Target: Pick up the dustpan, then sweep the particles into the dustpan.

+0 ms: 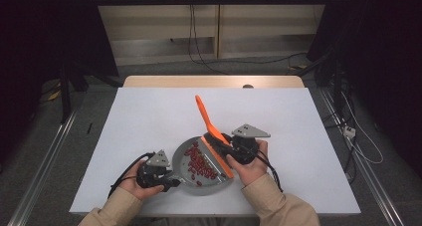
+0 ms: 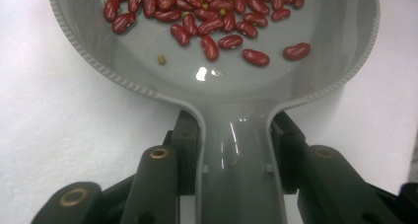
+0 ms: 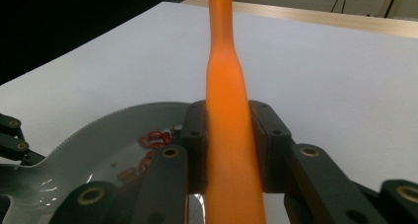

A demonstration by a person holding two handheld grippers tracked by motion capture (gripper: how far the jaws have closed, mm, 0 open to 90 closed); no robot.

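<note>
A grey dustpan (image 1: 178,155) lies on the white table near its front edge, and red kidney beans (image 1: 200,163) are spread inside it. My left gripper (image 1: 171,182) is shut on the pan's handle (image 2: 239,155), with a pad on each side. Close up, the beans (image 2: 207,17) lie in the pan's far half with a few small green ones (image 2: 161,59) among them. My right gripper (image 1: 225,142) is shut on an orange brush (image 1: 203,111). The brush's handle (image 3: 226,86) rises away from me. Its lower edge (image 1: 219,160) rests at the pan's right side.
The white table top (image 1: 149,116) stretches bare behind and to both sides of the pan. A wooden strip (image 1: 209,81) runs along its far edge. Cables (image 1: 348,131) and metal rails lie on the floor on either side.
</note>
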